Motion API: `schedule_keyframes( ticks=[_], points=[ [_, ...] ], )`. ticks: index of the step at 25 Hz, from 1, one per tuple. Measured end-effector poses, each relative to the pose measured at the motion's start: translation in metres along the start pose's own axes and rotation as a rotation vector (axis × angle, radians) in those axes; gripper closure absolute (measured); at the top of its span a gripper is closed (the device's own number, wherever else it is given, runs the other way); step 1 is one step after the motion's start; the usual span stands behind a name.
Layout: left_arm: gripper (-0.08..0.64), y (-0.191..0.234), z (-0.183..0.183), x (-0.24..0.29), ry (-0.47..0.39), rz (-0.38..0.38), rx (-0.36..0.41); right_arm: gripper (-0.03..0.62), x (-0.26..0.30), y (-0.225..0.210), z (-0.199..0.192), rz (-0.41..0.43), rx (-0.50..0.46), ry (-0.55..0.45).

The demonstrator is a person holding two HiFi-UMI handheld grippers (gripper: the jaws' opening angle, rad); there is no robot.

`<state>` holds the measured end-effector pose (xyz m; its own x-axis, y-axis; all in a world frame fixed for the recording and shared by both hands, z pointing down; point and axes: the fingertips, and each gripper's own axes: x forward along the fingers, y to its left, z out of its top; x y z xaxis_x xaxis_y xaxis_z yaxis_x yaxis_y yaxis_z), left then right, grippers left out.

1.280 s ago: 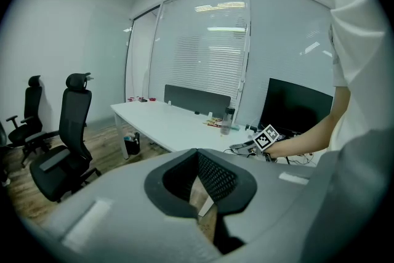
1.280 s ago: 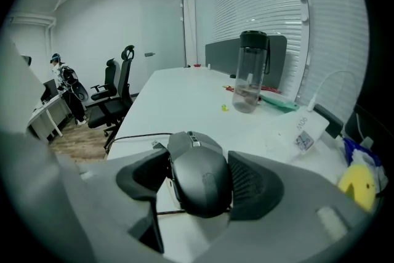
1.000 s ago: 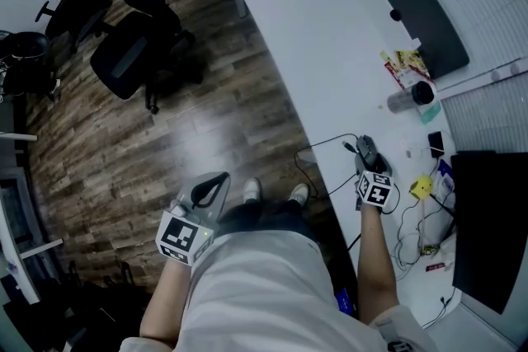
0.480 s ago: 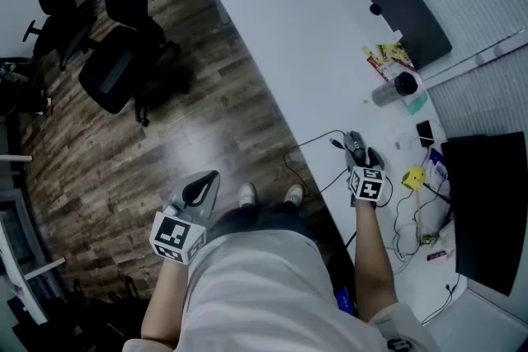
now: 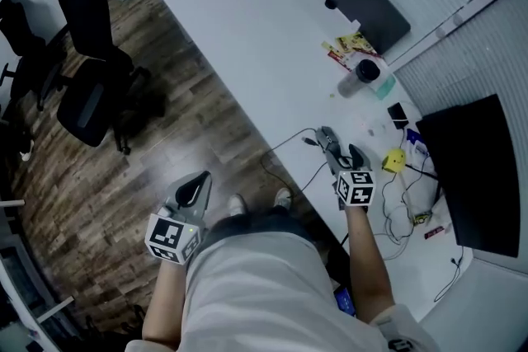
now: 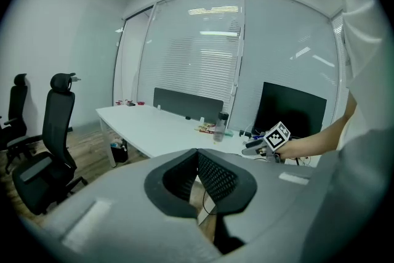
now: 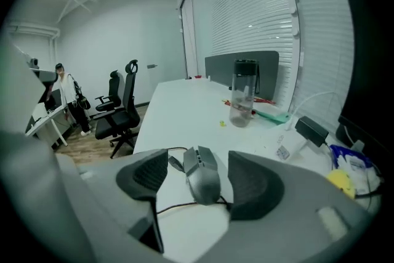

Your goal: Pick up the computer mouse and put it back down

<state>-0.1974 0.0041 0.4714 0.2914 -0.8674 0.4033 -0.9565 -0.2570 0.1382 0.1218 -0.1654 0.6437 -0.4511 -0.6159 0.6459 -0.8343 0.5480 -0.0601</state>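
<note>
White desk (image 5: 247,29), right hand-held gripper (image 7: 198,158) released around computer mouse (image 7: 204,179), gap unseen overhead, left hand-held gripper (image 6: 197,154) clenched

The white table (image 5: 247,21) bears a bottle (image 5: 355,80), snack packets (image 5: 345,49) and a small yellow object (image 5: 394,161).

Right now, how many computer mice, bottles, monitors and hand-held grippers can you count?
Computer mouse: 1
Bottle: 1
Black monitor: 1
Hand-held grippers: 2 (left hand-held gripper, right hand-held gripper)
Total: 5
</note>
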Motion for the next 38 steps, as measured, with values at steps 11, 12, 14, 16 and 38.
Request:
schedule_keyframes(
  ticks=[11,12,14,16,38],
  points=[
    [0.552,-0.038,0.019,0.048,-0.022,-0.172,0.044,0.416,-0.080,0.019,0.051,0.006,0.004,-0.154],
    [0.552,-0.043,0.023,0.053,-0.029,-0.189,0.048,0.428,-0.088,0.019,0.056,0.003,0.002,-0.166],
    [0.552,-0.053,0.029,0.062,-0.041,-0.225,0.058,0.447,-0.103,0.020,0.064,-0.004,0.000,-0.191],
    [0.552,-0.062,0.035,0.069,-0.051,-0.257,0.069,0.467,-0.118,0.022,0.073,-0.010,-0.003,-0.209],
    [0.552,-0.148,0.094,0.101,-0.121,-0.507,0.205,0.505,-0.241,0.045,0.125,-0.097,-0.082,-0.381]
  ],
)
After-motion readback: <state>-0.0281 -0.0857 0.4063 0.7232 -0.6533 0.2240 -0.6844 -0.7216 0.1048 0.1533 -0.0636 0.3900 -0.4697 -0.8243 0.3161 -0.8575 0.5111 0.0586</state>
